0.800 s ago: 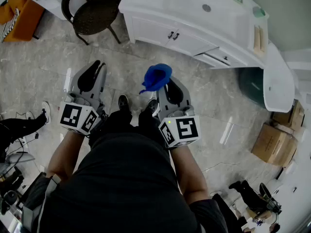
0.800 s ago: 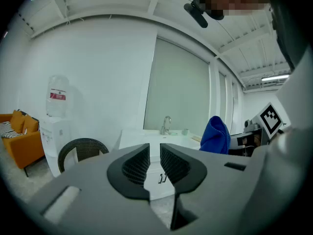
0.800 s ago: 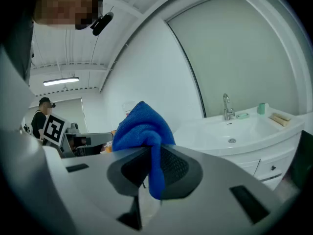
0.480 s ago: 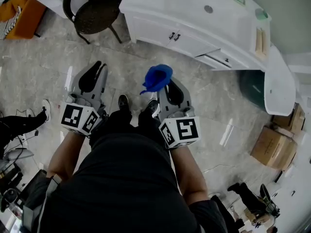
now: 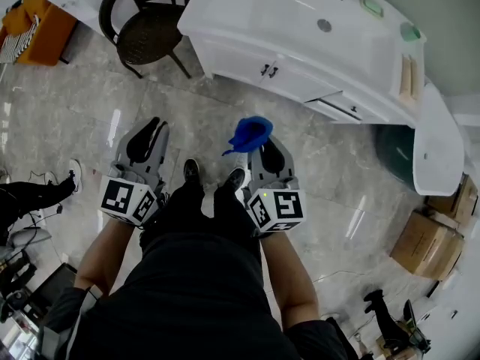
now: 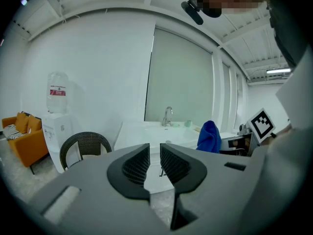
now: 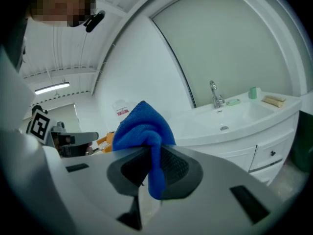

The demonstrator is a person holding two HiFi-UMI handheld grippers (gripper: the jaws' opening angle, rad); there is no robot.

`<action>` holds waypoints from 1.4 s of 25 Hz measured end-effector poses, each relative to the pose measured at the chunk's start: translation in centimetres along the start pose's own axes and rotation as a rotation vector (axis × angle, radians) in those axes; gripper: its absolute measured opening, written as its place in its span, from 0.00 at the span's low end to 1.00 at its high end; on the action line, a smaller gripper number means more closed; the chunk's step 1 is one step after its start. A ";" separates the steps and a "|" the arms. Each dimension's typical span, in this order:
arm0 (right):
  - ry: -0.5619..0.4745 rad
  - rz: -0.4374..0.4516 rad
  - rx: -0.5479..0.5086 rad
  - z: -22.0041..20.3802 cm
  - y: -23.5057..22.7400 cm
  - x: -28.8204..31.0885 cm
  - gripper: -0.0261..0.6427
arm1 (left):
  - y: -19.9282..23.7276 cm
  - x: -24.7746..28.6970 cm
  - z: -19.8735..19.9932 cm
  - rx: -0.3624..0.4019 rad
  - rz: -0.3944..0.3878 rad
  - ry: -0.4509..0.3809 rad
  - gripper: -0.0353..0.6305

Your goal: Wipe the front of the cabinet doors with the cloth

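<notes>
The white cabinet doors [image 5: 251,62] with dark handles sit under a white vanity top, well ahead of both grippers; they also show in the right gripper view [image 7: 244,155]. A blue cloth [image 5: 251,132] bunches up from my right gripper [image 5: 261,150], which is shut on it. In the right gripper view the cloth [image 7: 141,126] hangs between the pads of the right gripper [image 7: 151,156]. My left gripper [image 5: 155,124] is held beside it over the floor. Its jaws [image 6: 155,153] stand shut with only a thin slit and nothing between them. The cloth [image 6: 209,136] shows at its right.
A dark wicker chair [image 5: 146,21] stands left of the vanity, with an orange sofa [image 5: 30,21] beyond. A dark bin [image 5: 390,148] and cardboard boxes [image 5: 427,242] lie to the right. The person's shoes [image 5: 191,171] rest on grey tile. Another person's legs [image 5: 30,195] are at left.
The vanity and chair have slid lower in the head view, and both grippers sit a little lower. The cloth stays clamped in the right gripper.
</notes>
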State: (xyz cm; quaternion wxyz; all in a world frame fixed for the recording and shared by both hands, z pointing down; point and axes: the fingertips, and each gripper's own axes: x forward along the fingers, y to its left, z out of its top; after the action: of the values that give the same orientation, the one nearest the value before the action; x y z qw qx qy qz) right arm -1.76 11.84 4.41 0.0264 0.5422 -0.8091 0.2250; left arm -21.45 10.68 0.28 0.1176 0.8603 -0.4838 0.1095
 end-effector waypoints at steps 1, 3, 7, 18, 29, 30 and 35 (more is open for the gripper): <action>0.012 -0.008 0.012 -0.8 -1.2 0.8 0.10 | 0.1 0.4 -0.6 0.003 0.012 0.010 0.15; 0.030 -0.017 0.011 -2.2 -3.3 3.0 0.10 | 0.8 1.2 -1.6 0.008 0.042 0.023 0.15; 0.066 -0.022 -0.034 -4.2 -5.8 8.8 0.10 | 3.4 2.5 -3.4 0.013 0.095 0.040 0.15; 0.090 -0.090 -0.027 -11.4 -6.3 26.8 0.10 | 14.4 8.8 -11.2 -0.005 0.050 0.080 0.15; 0.101 -0.090 -0.005 -17.1 1.6 38.9 0.10 | 25.2 11.3 -15.2 0.032 -0.041 0.108 0.15; 0.101 -0.090 -0.016 -17.5 1.7 39.8 0.10 | 25.6 11.4 -15.8 0.040 -0.050 0.115 0.15; 0.108 -0.093 -0.068 -19.8 -0.6 43.0 0.10 | 25.5 14.1 -19.9 0.048 -0.057 0.135 0.15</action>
State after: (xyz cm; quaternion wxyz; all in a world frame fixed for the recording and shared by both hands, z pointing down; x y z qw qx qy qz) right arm -22.85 -17.81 34.77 0.0988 0.5650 -0.7877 0.2250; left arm -37.68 -7.36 25.90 0.1325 0.8669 -0.4474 0.1754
